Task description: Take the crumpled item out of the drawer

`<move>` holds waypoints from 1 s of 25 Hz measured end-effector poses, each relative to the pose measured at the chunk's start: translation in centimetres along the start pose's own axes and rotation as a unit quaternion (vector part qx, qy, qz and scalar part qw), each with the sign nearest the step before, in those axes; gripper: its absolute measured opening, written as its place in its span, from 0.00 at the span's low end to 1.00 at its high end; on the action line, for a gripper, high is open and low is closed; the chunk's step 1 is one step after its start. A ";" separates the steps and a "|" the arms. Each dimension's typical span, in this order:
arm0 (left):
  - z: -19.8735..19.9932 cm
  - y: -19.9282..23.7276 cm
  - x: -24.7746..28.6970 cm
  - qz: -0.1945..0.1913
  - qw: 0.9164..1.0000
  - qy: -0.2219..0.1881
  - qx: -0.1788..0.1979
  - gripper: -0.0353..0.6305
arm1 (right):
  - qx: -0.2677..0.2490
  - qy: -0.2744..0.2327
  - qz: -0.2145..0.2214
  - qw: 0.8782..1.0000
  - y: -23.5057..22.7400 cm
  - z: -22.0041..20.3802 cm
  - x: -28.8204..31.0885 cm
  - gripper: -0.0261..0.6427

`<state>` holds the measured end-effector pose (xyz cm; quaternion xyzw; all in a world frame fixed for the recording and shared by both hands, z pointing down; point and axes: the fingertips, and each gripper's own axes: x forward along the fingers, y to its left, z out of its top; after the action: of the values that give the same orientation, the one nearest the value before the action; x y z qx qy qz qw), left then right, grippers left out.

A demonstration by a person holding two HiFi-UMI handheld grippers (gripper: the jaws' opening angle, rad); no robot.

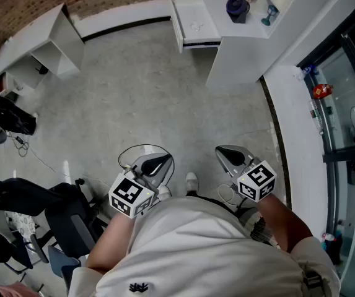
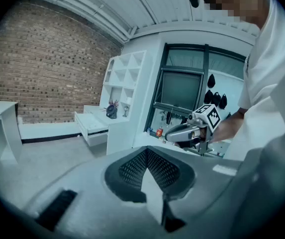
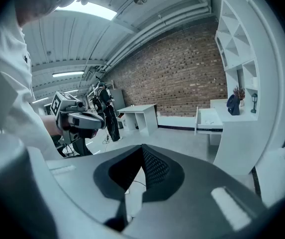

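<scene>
Head view: left hand-held gripper and right hand-held gripper hang above the floor, well apart from the open drawer containing a pale crumpled item; left gripper view: jaws together, empty; right gripper view: jaws together, empty.

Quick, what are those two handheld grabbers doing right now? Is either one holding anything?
Left gripper: jaws closed, holding nothing.
Right gripper: jaws closed, holding nothing.
</scene>
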<state>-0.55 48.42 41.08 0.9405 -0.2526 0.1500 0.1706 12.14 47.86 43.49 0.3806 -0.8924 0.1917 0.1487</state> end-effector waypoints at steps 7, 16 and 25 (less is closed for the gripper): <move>2.0 -0.8 6.0 -0.003 1.000 0.003 0.006 0.06 | 0.001 -0.004 0.005 1.000 -5.7 0.0 -1.3 0.05; 3.3 1.6 9.7 -0.001 1.000 0.004 -0.014 0.06 | 0.018 -0.019 0.014 1.000 -10.9 0.5 0.9 0.06; 6.6 10.2 14.1 -0.053 0.999 0.004 0.005 0.06 | 0.049 -0.035 -0.034 0.998 -17.9 5.0 7.9 0.38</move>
<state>7.04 31.56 42.87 0.9528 -0.2013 0.1459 0.1745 19.45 29.21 46.41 0.4236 -0.8734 0.2162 0.1047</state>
